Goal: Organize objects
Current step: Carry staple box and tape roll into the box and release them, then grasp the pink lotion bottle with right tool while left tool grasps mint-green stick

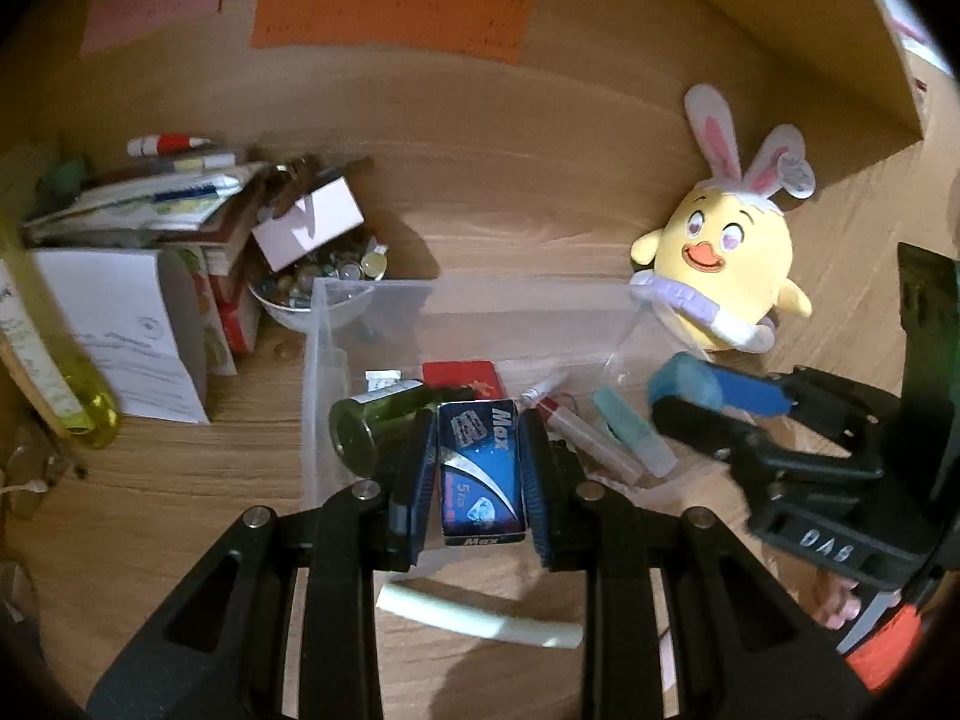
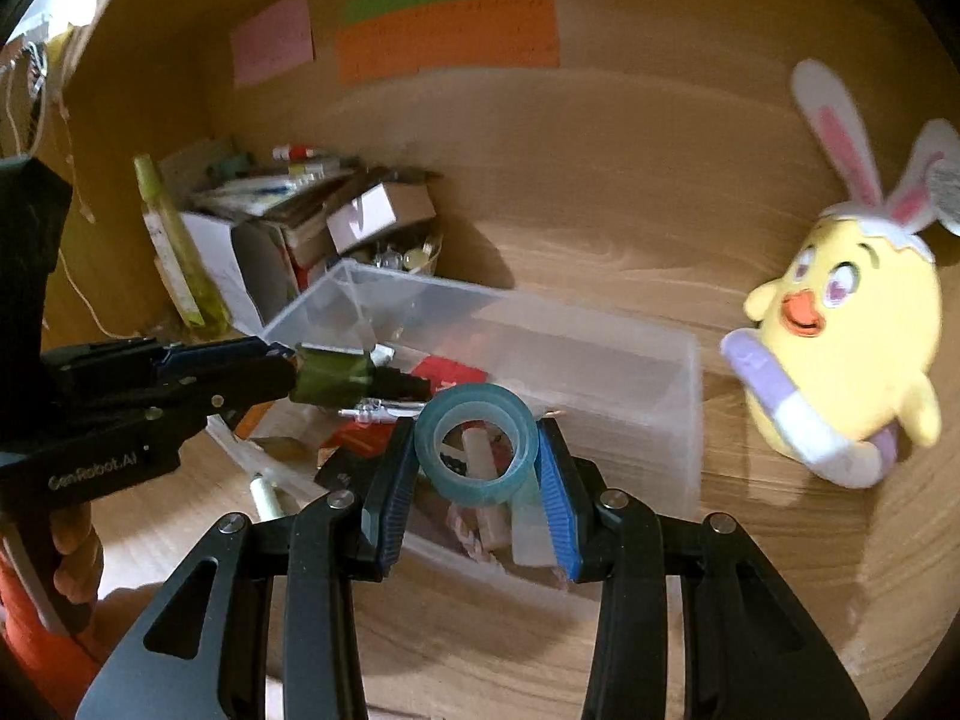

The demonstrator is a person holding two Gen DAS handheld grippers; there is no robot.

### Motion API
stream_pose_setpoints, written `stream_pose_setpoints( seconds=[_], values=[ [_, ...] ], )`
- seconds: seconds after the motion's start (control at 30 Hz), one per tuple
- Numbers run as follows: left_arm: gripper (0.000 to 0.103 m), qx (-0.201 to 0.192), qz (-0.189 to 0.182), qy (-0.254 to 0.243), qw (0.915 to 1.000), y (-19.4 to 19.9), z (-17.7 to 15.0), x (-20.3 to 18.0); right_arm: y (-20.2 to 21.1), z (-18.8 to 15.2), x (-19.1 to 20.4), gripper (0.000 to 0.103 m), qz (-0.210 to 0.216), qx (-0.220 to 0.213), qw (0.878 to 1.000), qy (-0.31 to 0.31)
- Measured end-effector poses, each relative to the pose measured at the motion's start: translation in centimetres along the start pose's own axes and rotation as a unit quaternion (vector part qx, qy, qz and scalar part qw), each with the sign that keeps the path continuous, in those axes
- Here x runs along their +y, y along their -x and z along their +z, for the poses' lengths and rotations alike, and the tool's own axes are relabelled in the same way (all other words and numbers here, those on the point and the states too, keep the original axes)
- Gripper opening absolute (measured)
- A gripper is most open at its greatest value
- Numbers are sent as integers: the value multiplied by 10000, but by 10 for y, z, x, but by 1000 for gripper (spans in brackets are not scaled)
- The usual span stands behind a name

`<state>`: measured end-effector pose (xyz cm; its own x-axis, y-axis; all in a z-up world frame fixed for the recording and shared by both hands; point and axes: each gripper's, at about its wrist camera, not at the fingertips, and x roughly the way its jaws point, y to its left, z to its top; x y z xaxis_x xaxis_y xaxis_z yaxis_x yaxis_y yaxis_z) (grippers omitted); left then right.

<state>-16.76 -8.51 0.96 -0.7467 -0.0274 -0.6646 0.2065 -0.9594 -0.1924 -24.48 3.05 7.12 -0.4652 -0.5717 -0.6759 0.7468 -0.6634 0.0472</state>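
The left gripper [image 1: 480, 468] clamps its ribbed blue pads on a glossy blue cardboard box [image 1: 480, 471] printed "Max", held over the near edge of the clear plastic bin [image 1: 336, 324]. The right gripper [image 2: 477, 450] pinches a translucent teal tape roll [image 2: 477, 450] by its rim, above the same bin. A fuzzy yellow plush chick [image 2: 852, 348] stands just beside it on the woodgrain desk [image 2: 600, 228].

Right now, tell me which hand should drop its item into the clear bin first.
Right. Its tongs hold the tape roll directly above the clear bin. The left tongs grip a blue box nearer the bin's front edge.
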Motion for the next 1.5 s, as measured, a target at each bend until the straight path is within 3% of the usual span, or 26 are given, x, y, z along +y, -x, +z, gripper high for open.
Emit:
stream_pose_setpoints(
  seconds=[0.33, 0.53, 0.77, 0.83, 0.97, 1.03, 1.2, 1.37, 1.5],
  values=[
    [27, 246, -14, 40, 9997, -26, -3, 5, -40, -6, -7, 36, -82, 405, 9991, -44],
    [28, 226, 22, -67, 9997, -27, -6, 2, -38, -8, -11, 37, -1, 498, 9987, -54],
    [41, 50, 75, -242, 9997, -5, -13, -4, 5, -17, 4, 51, 37, 115, 9993, 342],
    [56, -72, 111, -317, 9994, 8, -18, -6, 26, -28, 12, 55, 138, 18, 9983, 567],
    [62, -182, 185, -384, 9989, 32, -33, -7, 50, -51, 29, 64, 531, 15, 9945, 907],
    [62, -131, 216, -368, 9990, 40, -43, -2, 54, -66, 39, 69, 795, 125, 9908, 1086],
    [63, 64, 347, -216, 9991, 51, -69, 14, 43, -104, 70, 71, 1250, 613, 9772, 1604],
    [63, 237, 472, -36, 9986, 59, -95, 30, 28, -120, 93, 78, 1376, 918, 9671, 1932],
    [64, 334, 566, 36, 9978, 63, -110, 39, 11, -118, 105, 80, 1101, 1060, 9641, 2169]
  ],
)
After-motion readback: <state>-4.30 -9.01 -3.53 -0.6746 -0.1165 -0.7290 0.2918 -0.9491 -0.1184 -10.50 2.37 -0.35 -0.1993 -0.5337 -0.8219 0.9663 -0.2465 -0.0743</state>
